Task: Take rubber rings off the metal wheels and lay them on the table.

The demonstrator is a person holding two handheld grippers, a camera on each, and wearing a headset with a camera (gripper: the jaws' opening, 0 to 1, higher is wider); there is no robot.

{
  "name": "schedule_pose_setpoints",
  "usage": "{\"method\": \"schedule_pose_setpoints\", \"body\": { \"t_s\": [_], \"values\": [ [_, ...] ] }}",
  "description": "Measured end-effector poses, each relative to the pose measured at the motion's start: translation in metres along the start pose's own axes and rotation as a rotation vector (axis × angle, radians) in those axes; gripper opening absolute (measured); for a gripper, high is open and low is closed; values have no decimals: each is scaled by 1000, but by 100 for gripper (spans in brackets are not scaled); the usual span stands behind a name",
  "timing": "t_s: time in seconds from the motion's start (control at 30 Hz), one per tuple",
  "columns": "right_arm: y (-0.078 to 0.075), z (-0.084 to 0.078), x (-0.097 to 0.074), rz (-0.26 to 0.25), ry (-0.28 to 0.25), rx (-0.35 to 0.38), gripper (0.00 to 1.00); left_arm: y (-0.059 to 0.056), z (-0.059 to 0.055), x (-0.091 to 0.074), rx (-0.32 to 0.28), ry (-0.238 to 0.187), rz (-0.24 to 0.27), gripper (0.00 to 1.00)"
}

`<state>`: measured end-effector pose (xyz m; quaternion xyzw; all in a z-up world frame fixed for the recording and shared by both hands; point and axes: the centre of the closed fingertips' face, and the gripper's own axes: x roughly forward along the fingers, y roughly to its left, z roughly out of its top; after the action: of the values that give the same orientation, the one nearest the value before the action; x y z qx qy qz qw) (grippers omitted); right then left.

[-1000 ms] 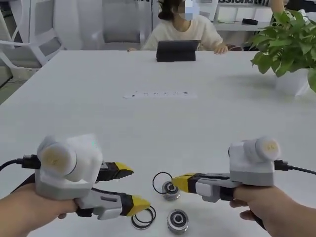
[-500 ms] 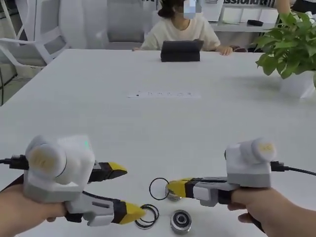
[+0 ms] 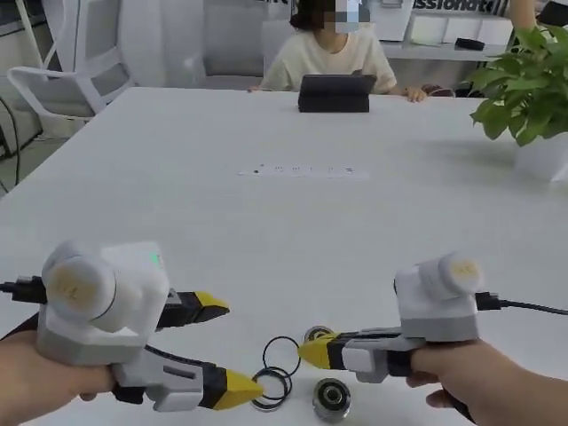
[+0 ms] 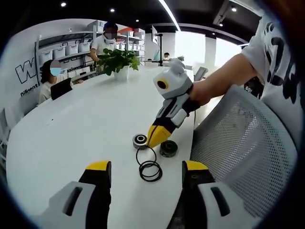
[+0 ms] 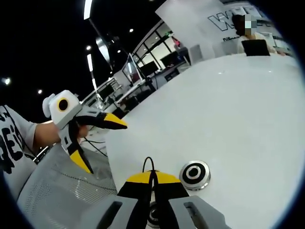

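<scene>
White tabletop [image 3: 266,231] runs long toward a seated person at the far end, and the work sits at its near edge. The right gripper [image 3: 308,352] has its jaws closed and seems to pinch the rim of one rubber ring [image 3: 264,351], which lies flat straight out from their tips, toward the left gripper [image 3: 224,348]. The left jaws gape wide and hold nothing, with a pair of rings [image 3: 271,388] just off the nearer tip. One metal wheel [image 3: 318,335] sits just behind the right jaws' tips, and a second wheel [image 3: 331,397] lies beside them on the near side. I'd judge the right jaws nearer both wheels.

Left tool [image 3: 232,348], right tool [image 3: 308,351]: grey-white, yellow-tipped; shirt [image 4: 279,57] apparently white.
</scene>
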<state>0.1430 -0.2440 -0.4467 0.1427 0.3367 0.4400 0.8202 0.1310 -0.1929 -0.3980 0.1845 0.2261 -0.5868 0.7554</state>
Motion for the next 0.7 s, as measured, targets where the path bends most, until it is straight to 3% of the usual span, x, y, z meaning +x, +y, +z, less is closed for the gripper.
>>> {"method": "schedule_pose_setpoints", "body": {
  "t_s": [0.7],
  "values": [
    [-3, -18, 11, 5, 94, 19, 0, 0, -2, -5, -5, -6, 11, 57]
  ]
}}
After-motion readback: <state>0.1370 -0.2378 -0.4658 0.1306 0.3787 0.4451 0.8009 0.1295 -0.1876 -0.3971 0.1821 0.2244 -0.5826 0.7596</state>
